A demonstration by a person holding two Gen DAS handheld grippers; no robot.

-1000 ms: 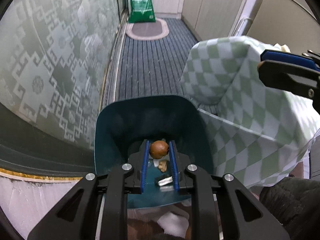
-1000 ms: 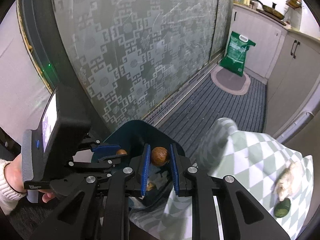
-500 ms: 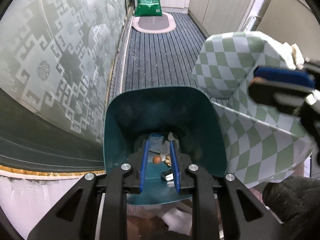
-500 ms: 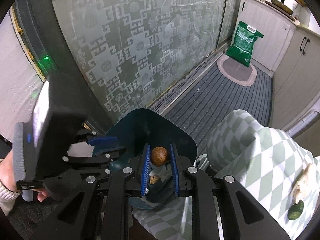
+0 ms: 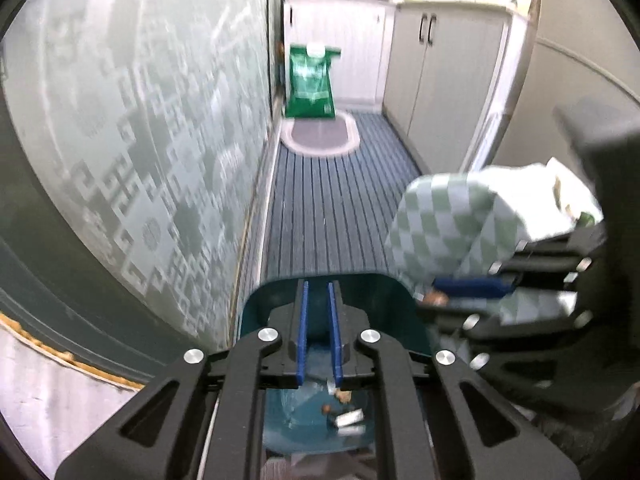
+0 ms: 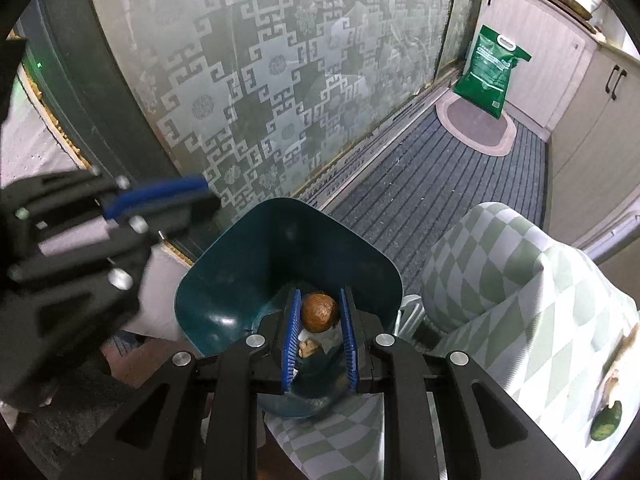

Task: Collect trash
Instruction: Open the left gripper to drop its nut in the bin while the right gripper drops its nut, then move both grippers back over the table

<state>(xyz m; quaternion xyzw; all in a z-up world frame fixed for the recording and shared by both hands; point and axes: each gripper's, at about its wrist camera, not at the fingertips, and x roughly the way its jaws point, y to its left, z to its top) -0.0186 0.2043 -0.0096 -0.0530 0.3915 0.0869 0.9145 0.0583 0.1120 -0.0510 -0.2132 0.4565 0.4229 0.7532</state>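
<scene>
Pinching a brown nut [image 6: 319,313] over the teal bin [image 6: 240,264], the right gripper [image 6: 319,320] grips it firmly; the left gripper [image 5: 318,312], its jaws just closing, holds nothing, scraps [image 5: 346,416] lying inside.

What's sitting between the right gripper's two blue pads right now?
A round brown nut, held by the right gripper above the teal bin; the right wrist view shows it.

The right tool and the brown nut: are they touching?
Touching. In the right wrist view the nut sits clamped between the blue pads of the right tool, both pressing its sides, above the teal bin.
</scene>
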